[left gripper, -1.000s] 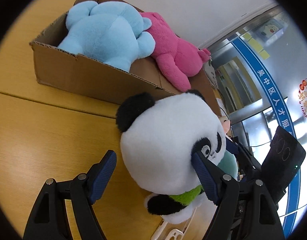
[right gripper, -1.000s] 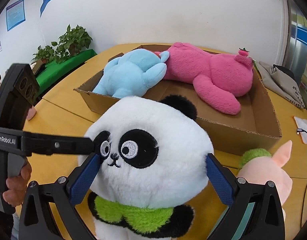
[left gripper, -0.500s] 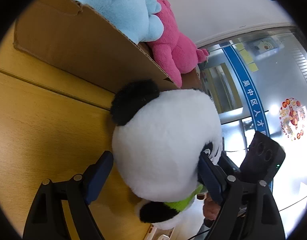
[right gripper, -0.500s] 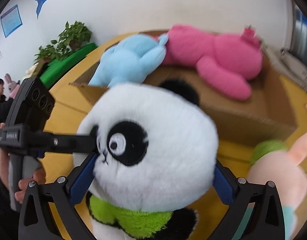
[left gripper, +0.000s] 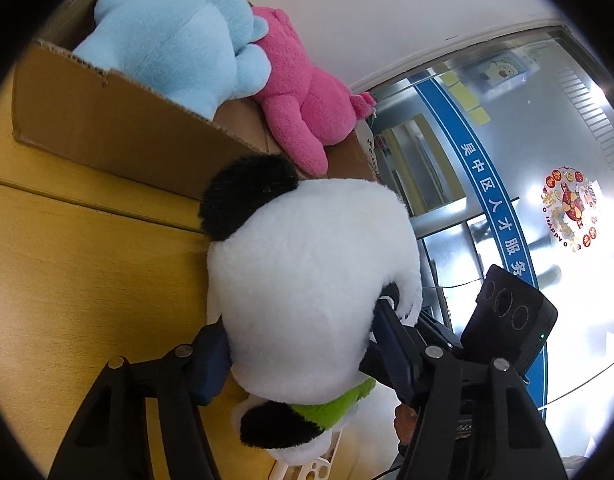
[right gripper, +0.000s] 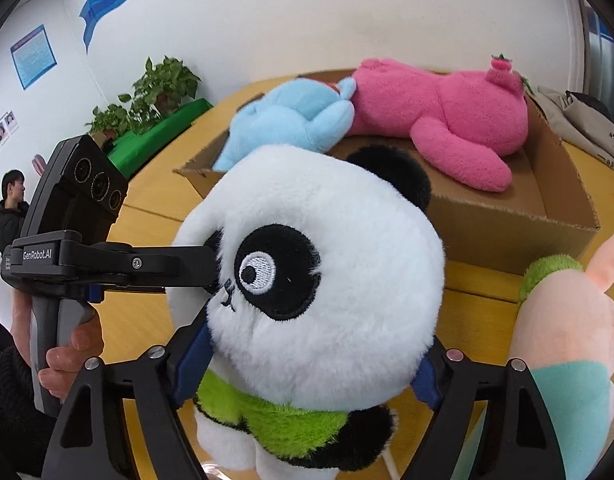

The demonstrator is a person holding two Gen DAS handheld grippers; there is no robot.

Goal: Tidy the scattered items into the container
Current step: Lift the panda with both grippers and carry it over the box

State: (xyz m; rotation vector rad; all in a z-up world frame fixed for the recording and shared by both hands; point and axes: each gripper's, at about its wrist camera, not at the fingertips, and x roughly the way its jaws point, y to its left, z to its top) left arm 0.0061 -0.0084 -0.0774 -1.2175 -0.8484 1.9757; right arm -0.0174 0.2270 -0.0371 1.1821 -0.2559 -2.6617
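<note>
A panda plush [right gripper: 327,280] with a white head, black ears and a green collar sits upright on the wooden table [left gripper: 67,280], just in front of the cardboard box [right gripper: 507,216]. My left gripper [left gripper: 299,324] is closing on its head, one pad at the back and the other dented into the face. In the right wrist view one of its black fingers [right gripper: 167,264] reaches in against the panda's nose. My right gripper [right gripper: 313,344] is closing too, its blue pads sunk in the fur at both lower sides of the head.
A blue plush [right gripper: 291,124] and a pink plush [right gripper: 435,120] lie in the box [left gripper: 119,132]. A peach plush [right gripper: 567,328] with a green tuft stands at the panda's right. A grey bag [right gripper: 579,128], potted plants [right gripper: 155,92] and a person [right gripper: 11,208] are farther off.
Both grippers' jaws have narrowed from wide apart around the panda's head to pressing into its fur. The panda stays on the table.
</note>
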